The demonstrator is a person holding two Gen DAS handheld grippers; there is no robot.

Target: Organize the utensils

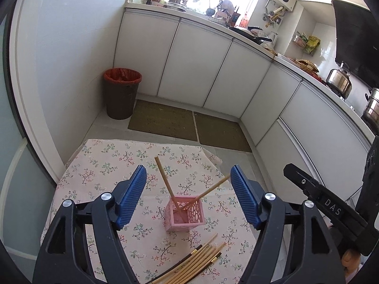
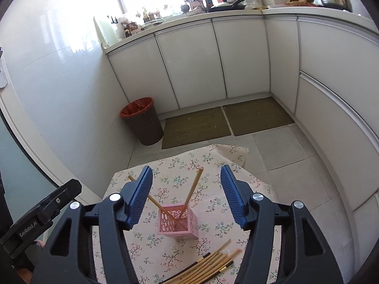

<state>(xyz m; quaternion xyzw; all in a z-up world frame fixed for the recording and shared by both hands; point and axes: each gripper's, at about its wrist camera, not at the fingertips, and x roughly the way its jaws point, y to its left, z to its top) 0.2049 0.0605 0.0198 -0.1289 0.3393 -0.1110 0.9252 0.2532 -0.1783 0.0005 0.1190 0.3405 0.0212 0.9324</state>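
Observation:
A pink lattice holder [image 1: 185, 214] [image 2: 178, 222] stands on a floral tablecloth [image 1: 106, 165] [image 2: 213, 203]. Two light wooden chopsticks lean out of it in a V, one to the left [image 1: 165, 182] [image 2: 154, 201] and one to the right [image 1: 210, 190] [image 2: 193, 190]. Several more chopsticks [image 1: 196, 262] [image 2: 208, 265], light and dark, lie in a loose bundle in front of the holder. My left gripper [image 1: 188, 177] hangs open above the holder, nothing between its blue pads. My right gripper [image 2: 187, 178] is open too, with the right chopstick's tip seen between its pads, apart from them.
A brown bin with a red liner [image 1: 122, 94] [image 2: 142, 120] stands by the wall beyond the table. Two mats [image 1: 189, 125] [image 2: 227, 123] lie before white cabinets [image 1: 213, 71] [image 2: 213, 59]. The other gripper's black body shows at each view's edge [image 1: 331, 210] [image 2: 35, 217].

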